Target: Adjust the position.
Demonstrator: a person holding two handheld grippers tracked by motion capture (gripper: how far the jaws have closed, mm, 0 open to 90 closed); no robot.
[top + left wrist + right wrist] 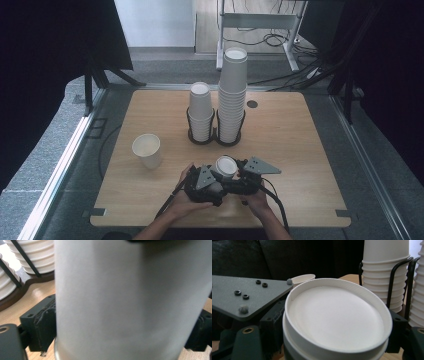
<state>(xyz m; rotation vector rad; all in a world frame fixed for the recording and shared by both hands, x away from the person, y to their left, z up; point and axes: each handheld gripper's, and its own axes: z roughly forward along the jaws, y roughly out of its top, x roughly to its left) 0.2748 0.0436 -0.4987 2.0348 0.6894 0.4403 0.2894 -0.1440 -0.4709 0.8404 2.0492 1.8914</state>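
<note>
Camera arrangement: one fixed overhead view, two gripper-mounted views.
The high view looks forward and down on the table (300, 150); both gripper views sit close against the inverted cups (337, 320), sharing the cup stacks (220, 105) behind.

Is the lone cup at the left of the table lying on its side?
No, in the high view the lone cup stands upright on the table, its open mouth facing up, left of the two racked stacks.
</note>
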